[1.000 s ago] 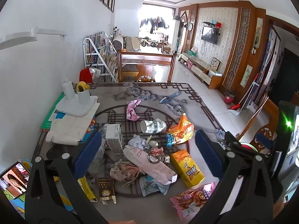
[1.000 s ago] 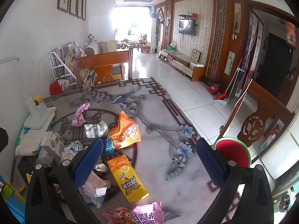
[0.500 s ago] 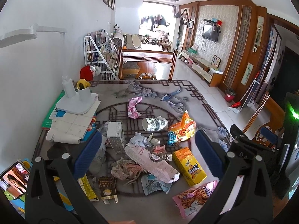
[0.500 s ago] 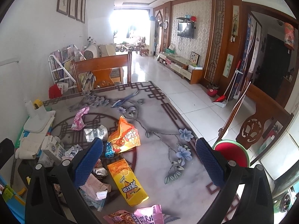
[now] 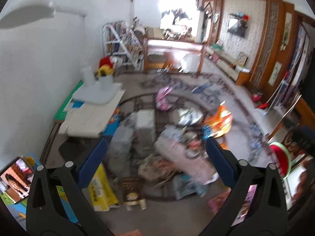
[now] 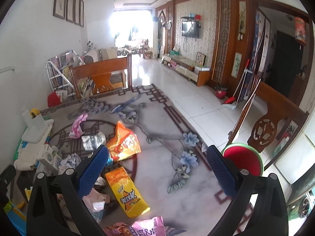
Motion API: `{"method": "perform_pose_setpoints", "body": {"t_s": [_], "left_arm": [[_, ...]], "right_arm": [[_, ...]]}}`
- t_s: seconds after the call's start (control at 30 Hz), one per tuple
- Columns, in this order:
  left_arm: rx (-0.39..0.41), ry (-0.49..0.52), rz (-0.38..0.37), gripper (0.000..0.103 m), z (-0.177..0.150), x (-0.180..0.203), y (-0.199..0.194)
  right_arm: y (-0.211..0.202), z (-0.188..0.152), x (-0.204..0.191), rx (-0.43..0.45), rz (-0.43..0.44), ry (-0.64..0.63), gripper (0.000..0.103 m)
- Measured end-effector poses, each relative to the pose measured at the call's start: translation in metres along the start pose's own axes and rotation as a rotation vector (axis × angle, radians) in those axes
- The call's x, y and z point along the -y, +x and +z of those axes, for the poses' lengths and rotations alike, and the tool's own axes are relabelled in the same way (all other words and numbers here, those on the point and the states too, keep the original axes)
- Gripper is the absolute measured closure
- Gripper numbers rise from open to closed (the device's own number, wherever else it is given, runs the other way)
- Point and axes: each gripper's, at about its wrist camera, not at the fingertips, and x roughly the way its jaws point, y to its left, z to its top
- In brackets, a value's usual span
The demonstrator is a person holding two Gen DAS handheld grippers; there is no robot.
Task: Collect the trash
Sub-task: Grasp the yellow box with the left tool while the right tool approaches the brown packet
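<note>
Trash lies in a loose heap on the patterned tabletop [image 6: 169, 129], toward its left side and near edge. None is collected yet.

Items identified, right wrist view: orange snack bag [image 6: 123, 142] standing crumpled; yellow-orange juice carton [image 6: 126, 192] lying flat just in front of it; crushed silver can [image 6: 92, 141] to the bag's left; pink wrapper [image 6: 78, 124] farther back, apart from the heap; white milk carton [image 6: 50, 158] at the left; pink snack packet [image 6: 137, 227] at the near edge. The left wrist view is motion-blurred; the same heap shows there as crumpled paper [image 5: 155, 166] and a long pinkish wrapper [image 5: 183, 161], details not legible.

Left gripper [image 5: 155, 157]: jaws wide apart, nothing between them, held above the heap and aimed at its middle. Judgement: positioned to pick from the densest part first.

Right gripper [image 6: 157, 165]: jaws also spread, empty, hovering over the bare right side of the table. Judgement: kept clear of the heap so the left can work, and close to the red bin with green rim [image 6: 243, 160] that sits just off the table's right edge. The bin is the probable destination, which would explain the right hand's station between heap and bin.

Non-task items at the far left: white desk-lamp base [image 6: 36, 129] on stacked papers [image 6: 29, 155].
</note>
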Motion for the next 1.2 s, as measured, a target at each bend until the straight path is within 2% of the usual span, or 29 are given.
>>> {"method": "perform_pose_setpoints", "body": {"t_s": [0.1,0.2,0.27,0.37,0.57,0.77,1.03,1.2], "left_arm": [[-0.053,0.023,0.030,0.005,-0.018,-0.015,0.012],[-0.108,0.062,0.118,0.005,-0.040,-0.026,0.027],[-0.145,0.064,0.145,0.005,-0.052,-0.034,0.037],[-0.217,0.005,0.179,0.005,-0.065,-0.050,0.054],[-0.309,-0.088,0.185,0.005,-0.075,-0.072,0.084],[-0.348,-0.083,0.264,0.005,-0.077,-0.072,0.106],[-0.377,-0.041,0.225,0.005,-0.080,-0.058,0.116],[-0.409,-0.076,0.225,0.005,-0.082,-0.066,0.131]], "right_arm": [[0.004,-0.007,0.006,-0.017,0.033,0.027,0.008],[0.010,-0.015,0.004,-0.051,0.051,0.021,0.008],[0.012,-0.018,0.000,-0.069,0.070,0.014,0.008],[0.014,-0.022,-0.006,-0.088,0.109,-0.003,0.008],[0.013,-0.029,-0.018,-0.112,0.158,-0.030,0.008],[0.014,-0.032,-0.018,-0.124,0.165,-0.019,0.007],[0.013,-0.034,-0.019,-0.129,0.175,-0.021,0.007],[0.016,-0.035,-0.023,-0.134,0.177,-0.025,0.007]]}}
